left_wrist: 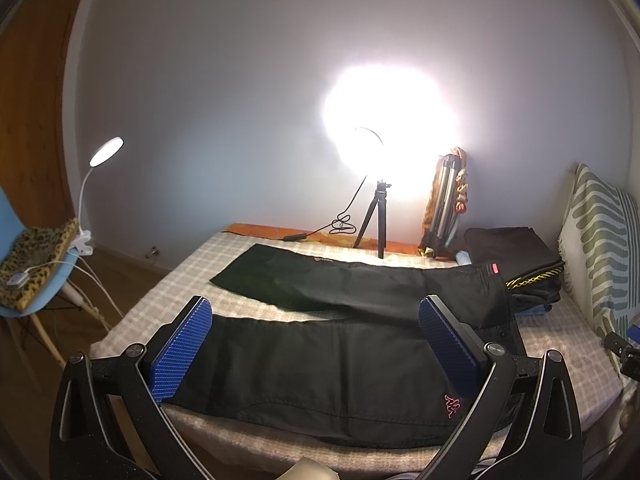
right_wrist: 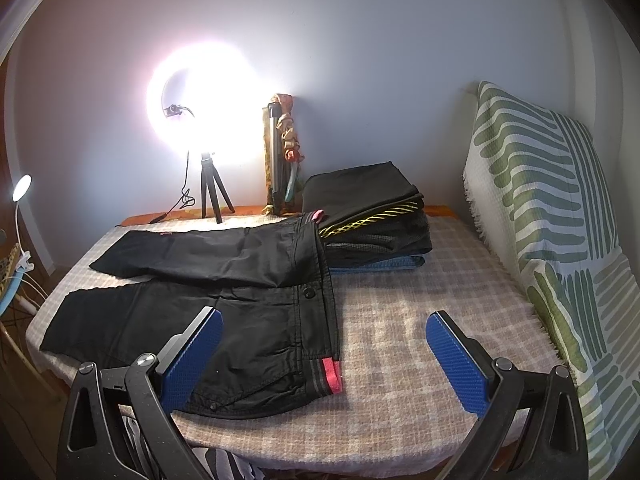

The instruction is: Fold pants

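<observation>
Pants (left_wrist: 320, 364), black, lie spread flat on the bed (right_wrist: 420, 332), which is covered by a checked blanket. The two legs run apart toward the left and the waistband (right_wrist: 328, 308) faces right, with a pink tab at its near corner. A small pink logo (left_wrist: 451, 405) shows on the near leg. The left gripper (left_wrist: 316, 346) hangs over the near leg with its blue pads wide apart, holding nothing. The right gripper (right_wrist: 324, 356) hovers at the waist end, also spread wide and empty. Behind the waistband sits a stack of folded clothes (right_wrist: 372, 220), just touching it. A bright ring light (right_wrist: 204, 120) on a small tripod stands at the far edge by the wall, and a striped green cushion (right_wrist: 552, 216) leans at the right.
</observation>
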A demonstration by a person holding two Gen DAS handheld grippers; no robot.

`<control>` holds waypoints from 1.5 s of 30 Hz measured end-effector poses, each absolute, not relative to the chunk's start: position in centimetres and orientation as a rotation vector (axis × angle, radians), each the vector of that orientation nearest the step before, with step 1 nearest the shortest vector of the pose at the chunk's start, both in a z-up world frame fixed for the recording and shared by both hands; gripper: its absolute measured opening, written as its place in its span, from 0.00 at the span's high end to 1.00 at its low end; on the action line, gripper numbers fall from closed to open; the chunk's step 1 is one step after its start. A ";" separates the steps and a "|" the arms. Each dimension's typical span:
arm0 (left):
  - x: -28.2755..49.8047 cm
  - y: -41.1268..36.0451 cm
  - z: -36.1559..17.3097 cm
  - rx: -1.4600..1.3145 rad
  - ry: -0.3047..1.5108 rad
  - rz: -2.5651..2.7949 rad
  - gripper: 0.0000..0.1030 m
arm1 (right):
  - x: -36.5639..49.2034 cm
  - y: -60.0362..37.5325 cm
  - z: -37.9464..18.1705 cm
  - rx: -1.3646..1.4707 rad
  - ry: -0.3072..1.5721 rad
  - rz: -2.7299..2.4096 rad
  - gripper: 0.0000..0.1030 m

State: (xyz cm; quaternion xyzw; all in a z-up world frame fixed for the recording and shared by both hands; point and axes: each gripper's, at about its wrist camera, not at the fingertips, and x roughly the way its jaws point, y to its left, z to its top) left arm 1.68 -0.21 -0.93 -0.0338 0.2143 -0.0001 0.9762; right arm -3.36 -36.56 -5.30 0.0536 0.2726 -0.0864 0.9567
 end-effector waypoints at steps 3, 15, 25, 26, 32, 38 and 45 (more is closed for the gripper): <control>1.9 -0.2 -1.1 -0.070 0.437 -0.004 0.00 | -3.1 -36.6 -5.5 0.105 0.556 -0.174 0.00; 3.6 -0.3 -2.0 -0.074 0.467 -0.004 0.00 | -1.6 -36.5 -5.6 0.106 0.565 -0.161 0.00; 6.5 1.8 -3.7 -0.069 0.529 -0.032 0.00 | 0.7 -36.1 -4.8 0.062 0.545 -0.113 0.00; 7.0 2.3 -3.8 -0.064 0.536 -0.029 0.00 | 1.3 -36.1 -4.6 0.051 0.544 -0.107 0.00; 10.7 5.3 -4.6 -0.052 0.576 -0.030 0.09 | 5.1 -35.0 -2.9 -0.070 0.515 -0.052 0.00; 16.0 8.2 -5.9 -0.078 0.649 -0.041 0.16 | 10.3 -34.7 -1.8 -0.125 0.518 0.028 0.00; 22.8 10.3 -7.1 -0.096 0.712 -0.046 0.18 | 17.1 -34.5 -2.7 -0.115 0.581 0.148 0.00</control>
